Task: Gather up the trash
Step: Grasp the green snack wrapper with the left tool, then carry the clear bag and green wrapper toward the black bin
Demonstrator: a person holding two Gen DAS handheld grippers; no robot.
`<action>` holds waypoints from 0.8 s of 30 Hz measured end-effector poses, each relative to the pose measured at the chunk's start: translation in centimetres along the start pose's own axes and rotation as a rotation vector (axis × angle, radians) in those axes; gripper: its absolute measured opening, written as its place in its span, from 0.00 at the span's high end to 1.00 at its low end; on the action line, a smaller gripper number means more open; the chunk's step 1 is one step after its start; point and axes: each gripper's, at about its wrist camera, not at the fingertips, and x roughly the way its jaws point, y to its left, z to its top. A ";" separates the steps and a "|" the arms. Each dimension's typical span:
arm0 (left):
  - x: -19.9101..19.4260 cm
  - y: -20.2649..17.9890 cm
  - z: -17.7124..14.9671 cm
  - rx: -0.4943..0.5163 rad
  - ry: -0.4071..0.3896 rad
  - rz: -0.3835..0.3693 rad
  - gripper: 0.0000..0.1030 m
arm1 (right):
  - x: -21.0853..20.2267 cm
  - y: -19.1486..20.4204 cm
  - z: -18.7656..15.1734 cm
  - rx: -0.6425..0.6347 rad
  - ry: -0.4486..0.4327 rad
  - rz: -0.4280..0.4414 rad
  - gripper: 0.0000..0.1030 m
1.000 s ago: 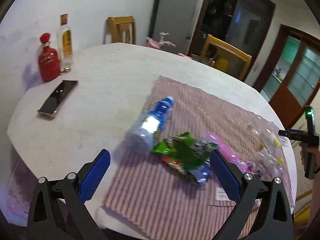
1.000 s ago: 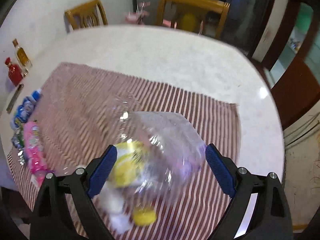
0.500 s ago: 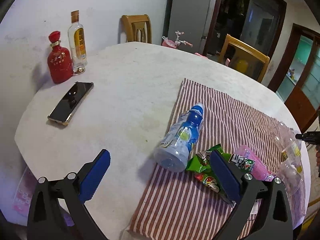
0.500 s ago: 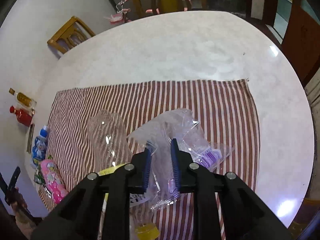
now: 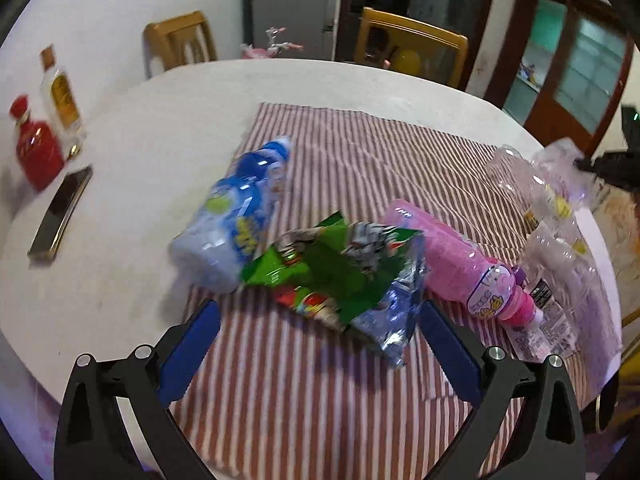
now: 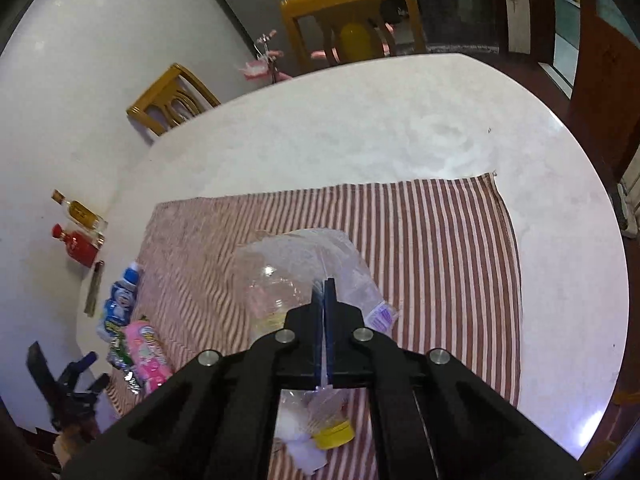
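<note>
Red bottle [image 5: 34, 148]: far left on the table [image 5: 120, 264], beside a clear bottle [image 5: 62, 100] and a phone [image 5: 60, 212].
Blue bottle [image 5: 236, 216]: on its side at the striped cloth's [image 5: 288, 392] left edge.
Green wrapper [image 5: 340, 276]: on the cloth, between bottles.
Left gripper [image 5: 320, 344]: spread wide, empty, before the wrapper.
Pink bottle [image 5: 464, 264]: lying right of the wrapper.
Clear plastic bag [image 6: 312, 256]: on the cloth's right part.
Right gripper [image 6: 325, 292]: clenched on the bag's film.
</note>
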 end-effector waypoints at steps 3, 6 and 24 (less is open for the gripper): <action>1.5 -1.2 0.6 0.016 0.001 -0.003 0.06 | -0.8 0.3 -0.5 0.001 -0.013 0.016 0.98; 3.2 -1.7 1.0 0.039 0.030 0.047 0.19 | -1.1 0.5 -0.8 0.006 -0.013 0.022 0.98; -4.0 0.2 1.6 -0.025 -0.103 0.020 0.91 | -3.7 2.1 -4.1 0.032 -0.047 0.088 0.98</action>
